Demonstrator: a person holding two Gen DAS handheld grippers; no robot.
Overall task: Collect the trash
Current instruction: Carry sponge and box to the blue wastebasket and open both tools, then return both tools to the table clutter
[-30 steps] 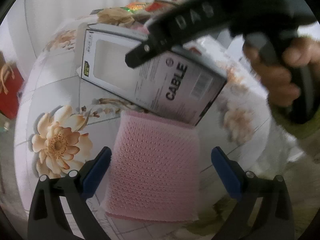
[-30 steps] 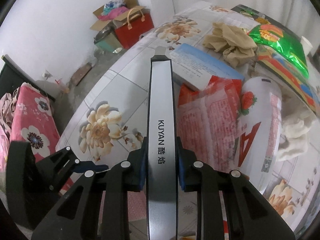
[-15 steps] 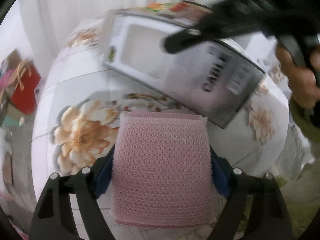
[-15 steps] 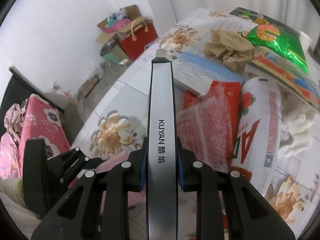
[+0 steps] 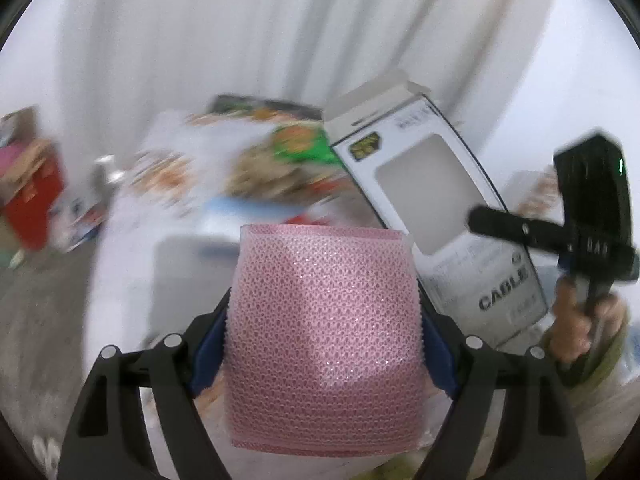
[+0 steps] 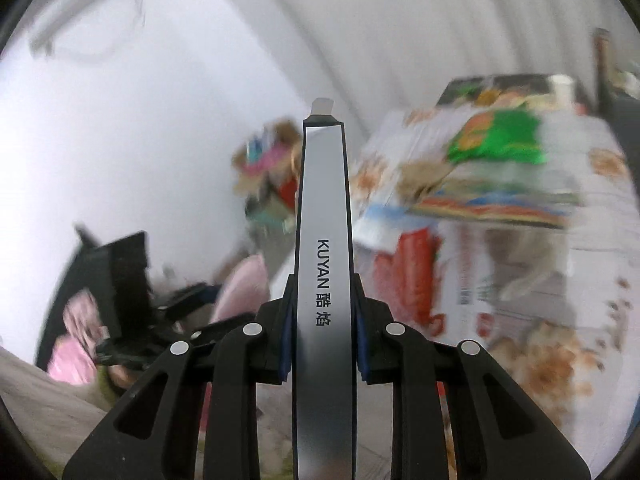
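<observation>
My left gripper (image 5: 322, 344) is shut on a pink foam mesh sleeve (image 5: 324, 328), held up off the table. My right gripper (image 6: 322, 340) is shut on a grey and black cable box (image 6: 323, 264) marked KUYAN, seen edge-on. The same cable box (image 5: 460, 224) shows in the left wrist view at the right, tilted upright, held by the right gripper (image 5: 532, 236) above the table. The left gripper with the pink sleeve (image 6: 240, 288) shows blurred at lower left in the right wrist view.
The floral table (image 6: 560, 320) carries more litter: a green snack bag (image 6: 500, 140), a red packet (image 6: 412, 256), a white bottle (image 6: 476, 272), a blue-edged box (image 5: 240, 208). A red bag and cardboard boxes (image 5: 28, 196) stand on the floor by the wall.
My left gripper has shut on the pink sleeve and lifted it off the table. Both grippers have tilted upward, so the views now show the wall and far table, blurred.
</observation>
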